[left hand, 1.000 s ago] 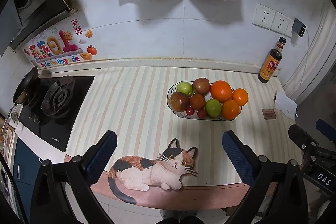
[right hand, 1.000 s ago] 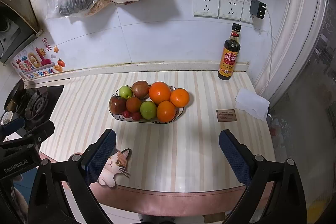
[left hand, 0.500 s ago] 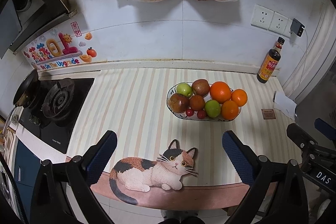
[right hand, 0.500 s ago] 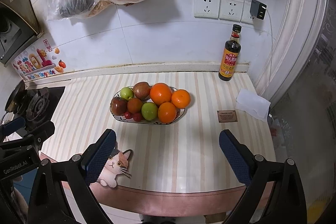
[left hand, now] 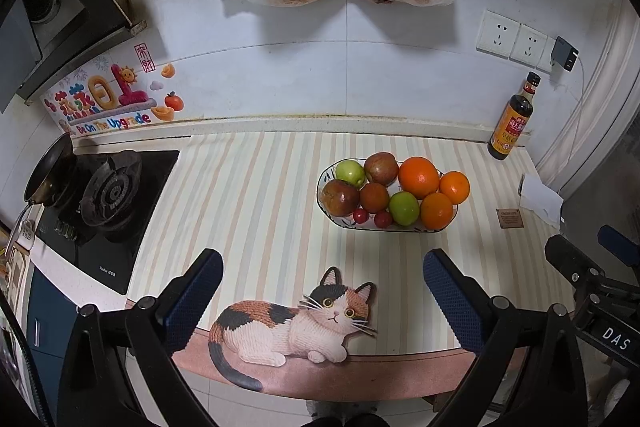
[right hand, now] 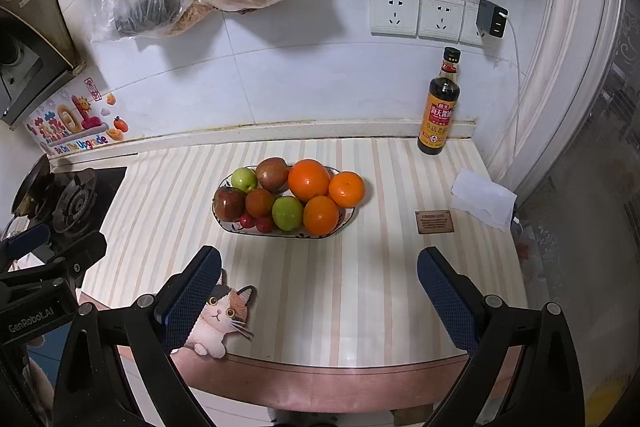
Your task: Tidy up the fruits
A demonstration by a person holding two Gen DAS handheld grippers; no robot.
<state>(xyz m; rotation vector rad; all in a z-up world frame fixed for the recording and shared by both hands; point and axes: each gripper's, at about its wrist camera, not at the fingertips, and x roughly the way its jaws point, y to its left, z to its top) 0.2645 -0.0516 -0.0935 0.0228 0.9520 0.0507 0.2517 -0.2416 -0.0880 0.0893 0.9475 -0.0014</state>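
— What does the left camera give you?

— The left gripper (left hand: 322, 291) hangs over the near edge of the striped counter (left hand: 248, 195), jaws spread wide and empty. Below it sits a cat mat (left hand: 296, 323). Further back, a bowl (left hand: 326, 183) holds all the fruit: three oranges (left hand: 418, 177) to the right, green apples (left hand: 350, 173), reddish ones, and two small red ones at the front. No fruit lies loose on the counter. The stove (left hand: 108, 195) is off to the left.

— And the right camera?

— The right gripper (right hand: 320, 295) is also wide open with nothing in it, pointed at the same bowl from nearer the sauce bottle (right hand: 438, 107). A white tissue (right hand: 482, 197) and a small card (right hand: 435, 221) lie to the right.

— So is the sorting finished or pending?

— It fits either: fruit gathered in the bowl already, or a heap waiting to be sorted out. If anything gets picked, I'd go for a top orange, closing gently across its middle, since its neighbours touch it and could roll.
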